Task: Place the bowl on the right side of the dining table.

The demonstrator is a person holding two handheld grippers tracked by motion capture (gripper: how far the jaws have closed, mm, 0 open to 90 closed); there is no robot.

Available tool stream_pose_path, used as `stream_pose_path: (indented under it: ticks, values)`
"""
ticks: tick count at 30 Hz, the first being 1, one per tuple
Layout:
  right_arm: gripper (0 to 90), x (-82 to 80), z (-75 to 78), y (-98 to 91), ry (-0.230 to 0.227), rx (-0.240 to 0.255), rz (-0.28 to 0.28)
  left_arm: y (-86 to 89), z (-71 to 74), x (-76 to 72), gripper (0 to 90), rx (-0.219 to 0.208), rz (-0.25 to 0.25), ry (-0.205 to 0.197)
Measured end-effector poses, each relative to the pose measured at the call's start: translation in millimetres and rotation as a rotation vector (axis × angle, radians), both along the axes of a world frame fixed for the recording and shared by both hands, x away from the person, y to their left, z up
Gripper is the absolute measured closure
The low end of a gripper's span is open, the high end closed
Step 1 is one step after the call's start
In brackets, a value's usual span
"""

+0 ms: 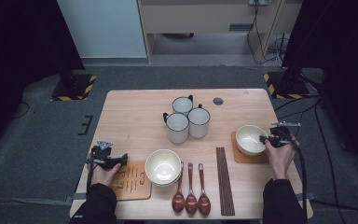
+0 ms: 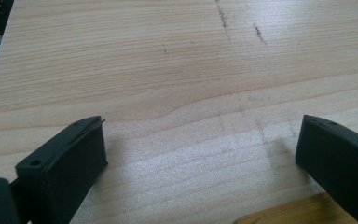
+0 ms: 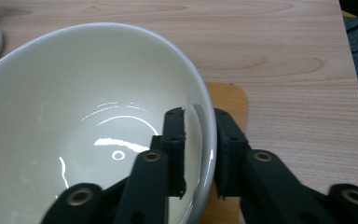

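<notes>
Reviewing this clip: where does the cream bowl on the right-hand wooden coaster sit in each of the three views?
High view: the cream bowl sits at the table's right side on the wooden coaster, right tongs at its rim.
Left gripper view: not in it.
Right gripper view: the bowl covers the left and centre, its rim between the jaws.
Shared landmark: the coaster under the bowl.
</notes>
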State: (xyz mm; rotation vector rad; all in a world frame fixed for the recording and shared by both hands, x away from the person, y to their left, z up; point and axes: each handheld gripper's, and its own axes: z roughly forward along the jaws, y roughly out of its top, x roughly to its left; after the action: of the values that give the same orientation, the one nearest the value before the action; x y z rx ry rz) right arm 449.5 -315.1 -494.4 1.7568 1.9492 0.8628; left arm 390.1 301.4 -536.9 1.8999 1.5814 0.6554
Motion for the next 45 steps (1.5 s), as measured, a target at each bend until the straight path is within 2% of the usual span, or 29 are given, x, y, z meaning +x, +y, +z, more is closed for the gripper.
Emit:
stream_pose_path:
  ticks: [2,6,11,13,15,20,25,30,35,37,45]
  values:
    - [71.7,-0.4,0.4,0.5,0.001,-0.013,-0.001,-0.3,0.0,0.0,0.4,0.002,0.0,0.001]
    - [58.2,-2.4,3.5,-0.3,-0.032,-0.049,-0.006,-0.5,-0.1,0.0,0.0,0.002,-0.002,0.003]
    - [50.6,-6.0,7.9,-0.8,-0.069,-0.078,-0.021,0.1,0.2,-1.1,0.9,-0.004,-0.003,-0.003]
    - [46.5,-7.2,9.4,-0.5,-0.082,-0.082,-0.026,0.5,0.6,-2.4,3.9,-0.006,-0.005,-0.01]
    - [46.1,-9.2,12.4,0.0,-0.106,-0.077,-0.025,0.9,1.7,-4.3,9.0,-0.008,-0.005,-0.017]
    - [42.8,-14.0,18.4,0.6,-0.137,-0.072,-0.027,1.7,7.7,-7.2,21.7,-0.01,-0.007,0.0]
    - [40.8,-16.5,21.5,1.7,-0.139,-0.105,-0.013,1.3,18.2,-10.3,30.9,-0.044,-0.01,-0.042]
    - [36.6,-19.6,28.9,5.7,-0.168,-0.126,-0.013,-1.4,29.3,-14.1,33.7,-0.07,-0.026,-0.086]
    - [34.5,-23.5,35.9,9.6,-0.205,-0.082,0.0,-6.2,41.4,-18.5,34.2,-0.096,-0.045,-0.132]
    - [34.1,-25.8,39.2,11.6,-0.226,-0.086,0.011,-8.3,46.8,-20.5,34.2,-0.103,-0.059,-0.145]
    - [32.2,-35.4,51.0,20.3,-0.26,-0.056,0.049,-20.4,64.3,-25.2,34.5,-0.134,-0.101,-0.192]
